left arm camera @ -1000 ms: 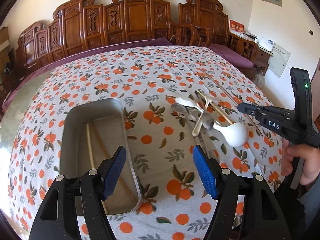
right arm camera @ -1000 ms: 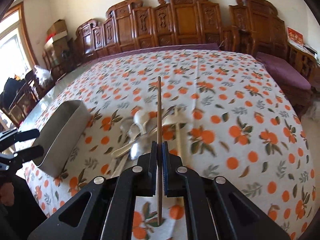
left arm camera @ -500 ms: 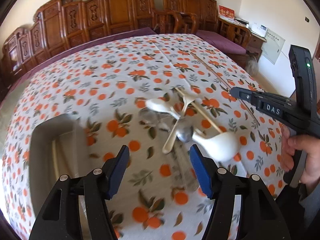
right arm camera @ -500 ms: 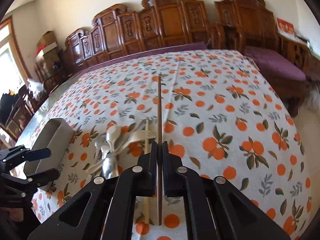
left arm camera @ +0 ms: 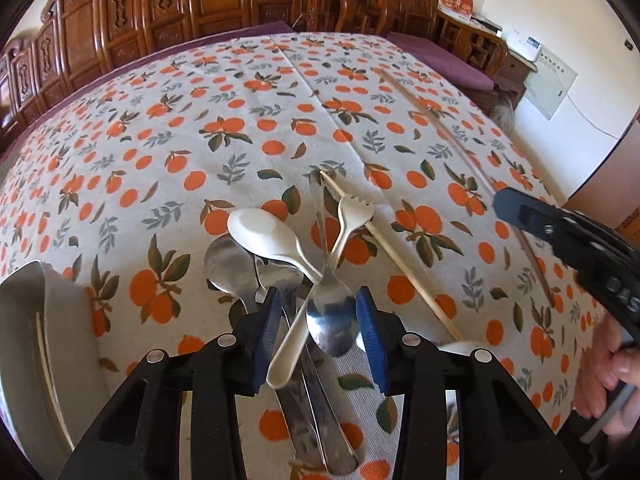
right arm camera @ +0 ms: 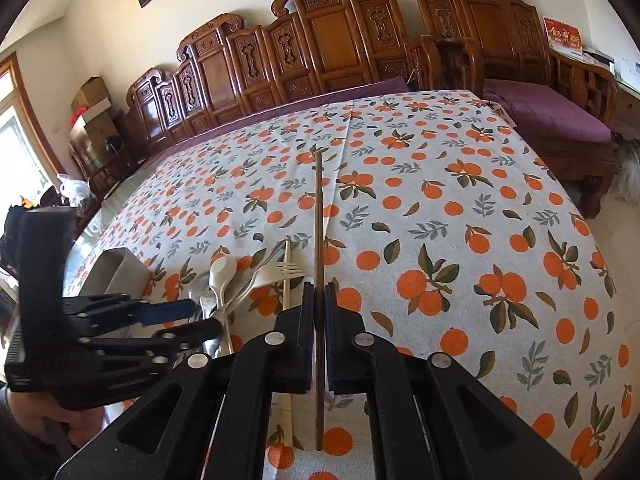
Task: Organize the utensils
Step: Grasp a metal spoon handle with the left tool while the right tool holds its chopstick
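A pile of utensils lies on the orange-print tablecloth: a white plastic spoon (left arm camera: 264,234), a white fork (left arm camera: 352,216), steel spoons (left arm camera: 330,316) and a pale chopstick (left arm camera: 384,246). My left gripper (left arm camera: 318,316) is open, its blue pads (left arm camera: 266,320) straddling the spoon handles low over the pile. My right gripper (right arm camera: 319,308) is shut on a dark brown chopstick (right arm camera: 318,216), held above the cloth right of the pile (right arm camera: 240,280). The right gripper also shows in the left wrist view (left arm camera: 560,232), the left gripper in the right wrist view (right arm camera: 176,312).
A metal tray (left arm camera: 24,320) holding a pale chopstick sits at the left edge; it shows in the right wrist view (right arm camera: 116,272) too. Carved wooden chairs (right arm camera: 320,40) line the table's far side. A purple-cushioned bench (right arm camera: 548,116) stands right.
My left gripper has moved right from over the tray and dropped down onto the utensil pile, jaws narrower. My right gripper keeps the brown chopstick and has shifted slightly right.
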### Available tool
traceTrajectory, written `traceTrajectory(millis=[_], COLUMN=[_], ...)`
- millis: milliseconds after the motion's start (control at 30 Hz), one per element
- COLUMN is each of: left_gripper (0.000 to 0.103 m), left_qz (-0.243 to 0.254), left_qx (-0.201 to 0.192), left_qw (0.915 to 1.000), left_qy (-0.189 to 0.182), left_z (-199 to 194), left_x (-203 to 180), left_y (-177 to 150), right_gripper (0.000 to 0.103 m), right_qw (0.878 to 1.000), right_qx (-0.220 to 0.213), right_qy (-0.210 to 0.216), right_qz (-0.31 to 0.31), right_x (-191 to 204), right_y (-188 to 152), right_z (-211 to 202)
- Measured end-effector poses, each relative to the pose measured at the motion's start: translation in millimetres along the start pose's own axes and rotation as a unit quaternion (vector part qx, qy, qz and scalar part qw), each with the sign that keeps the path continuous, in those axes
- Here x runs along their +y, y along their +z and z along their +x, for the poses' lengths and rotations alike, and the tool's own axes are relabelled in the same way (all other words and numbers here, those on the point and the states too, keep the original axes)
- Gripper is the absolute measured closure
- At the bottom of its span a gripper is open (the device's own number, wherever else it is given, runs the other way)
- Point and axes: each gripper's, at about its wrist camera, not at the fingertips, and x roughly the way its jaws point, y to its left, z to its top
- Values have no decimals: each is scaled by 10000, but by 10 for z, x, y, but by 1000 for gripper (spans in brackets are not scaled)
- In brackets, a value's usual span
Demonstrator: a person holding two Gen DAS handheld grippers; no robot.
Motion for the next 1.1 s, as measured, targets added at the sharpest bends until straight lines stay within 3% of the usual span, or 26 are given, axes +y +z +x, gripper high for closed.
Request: traceTrajectory(millis=[267,433,633,1100], left_gripper=[67,89,101,101], left_qz=[128,258,589,507], left_qx=[24,14,-12,84], left_qw=[9998,9996,9982,9987], left_qy=[171,142,87,-45], left_z=[61,-36,-163,-69], left_x=[-33,-51,-172,-162], left_y=[-8,-19,-45,-79], right_gripper=[97,97,97,97], right_qw=[10000,10000,10000,10000], right_qx=[-24,-5,21,36], right_qy=[72,64,56,56], right_qz=[29,12,-22,-50], right_x=[22,30,54,63], right_y=[23,21,9,5], right_z=[4,14,25,37])
